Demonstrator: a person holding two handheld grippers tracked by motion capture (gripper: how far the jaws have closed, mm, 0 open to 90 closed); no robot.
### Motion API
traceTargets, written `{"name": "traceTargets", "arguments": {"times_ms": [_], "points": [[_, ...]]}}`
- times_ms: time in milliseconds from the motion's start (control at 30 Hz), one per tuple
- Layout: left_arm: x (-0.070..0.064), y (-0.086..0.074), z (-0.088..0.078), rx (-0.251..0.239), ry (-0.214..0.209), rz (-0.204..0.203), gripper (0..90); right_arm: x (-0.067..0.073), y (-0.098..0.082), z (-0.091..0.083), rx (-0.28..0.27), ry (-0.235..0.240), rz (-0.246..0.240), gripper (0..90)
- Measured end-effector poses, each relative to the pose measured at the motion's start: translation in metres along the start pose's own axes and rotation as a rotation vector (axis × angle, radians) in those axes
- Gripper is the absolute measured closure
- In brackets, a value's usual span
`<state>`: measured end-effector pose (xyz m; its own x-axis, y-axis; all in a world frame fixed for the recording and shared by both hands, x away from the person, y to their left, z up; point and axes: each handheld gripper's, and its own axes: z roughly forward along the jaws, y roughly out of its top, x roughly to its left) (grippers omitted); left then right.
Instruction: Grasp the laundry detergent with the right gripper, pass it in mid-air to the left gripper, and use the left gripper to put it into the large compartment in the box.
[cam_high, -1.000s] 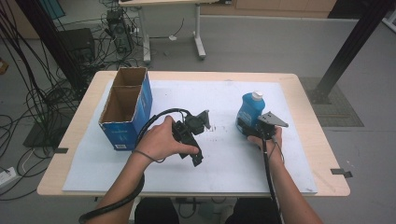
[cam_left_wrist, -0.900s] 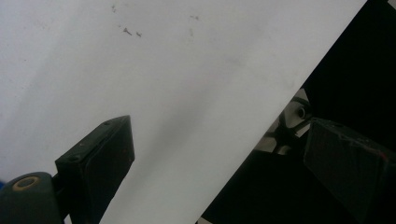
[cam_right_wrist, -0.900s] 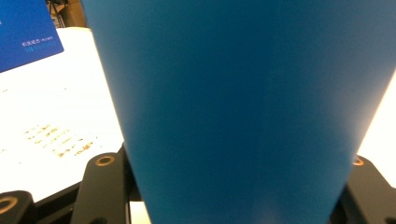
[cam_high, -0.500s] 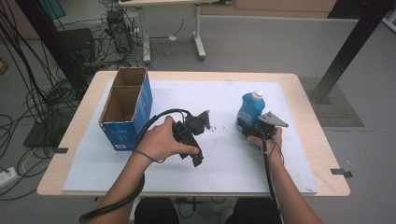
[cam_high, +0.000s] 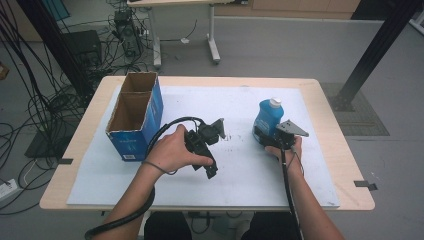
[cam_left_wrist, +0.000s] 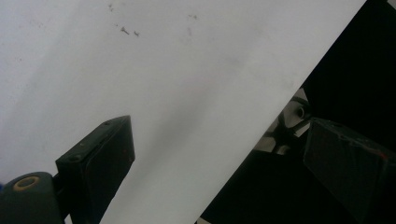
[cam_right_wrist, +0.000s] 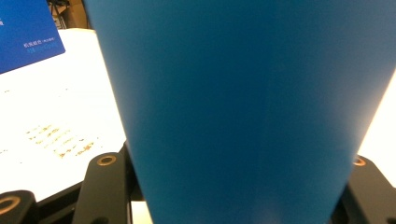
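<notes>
Here the right gripper (cam_high: 270, 136) clamps the upright blue bottle (cam_high: 266, 117); the left gripper (cam_high: 212, 131) rests open. Likely next: lifting it toward the cardboard box (cam_high: 134, 116).

A box (cam_high: 135, 117), open-topped cardboard with blue sides and two compartments, stands on the white mat (cam_high: 240, 180) well left of the left tool. The mat covers most of the wooden table (cam_high: 345, 165). Beyond the table, far from both tools, cables (cam_high: 45, 115) sprawl over the grey floor (cam_high: 300, 50).
</notes>
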<state>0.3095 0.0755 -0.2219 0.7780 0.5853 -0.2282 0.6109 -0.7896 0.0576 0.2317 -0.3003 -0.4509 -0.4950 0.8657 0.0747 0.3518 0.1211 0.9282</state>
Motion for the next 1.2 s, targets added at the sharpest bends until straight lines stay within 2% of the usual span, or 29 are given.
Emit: {"name": "traceTargets", "arguments": {"times_ms": [733, 900, 1200], "points": [[0.0, -0.002, -0.001, -0.002, 0.006, 0.003, 9.1, 0.0, 0.001, 0.0, 0.002, 0.001, -0.009, 40.3], [-0.001, -0.002, -0.003, -0.001, 0.015, 0.01, 9.2, 0.0, 0.004, -0.002, 0.007, 0.019, -0.016, 40.4], [-0.004, -0.002, -0.013, -0.004, 0.042, 0.023, 9.2, -0.001, 0.019, -0.01, 0.002, 0.08, -0.041, 40.3]]}}
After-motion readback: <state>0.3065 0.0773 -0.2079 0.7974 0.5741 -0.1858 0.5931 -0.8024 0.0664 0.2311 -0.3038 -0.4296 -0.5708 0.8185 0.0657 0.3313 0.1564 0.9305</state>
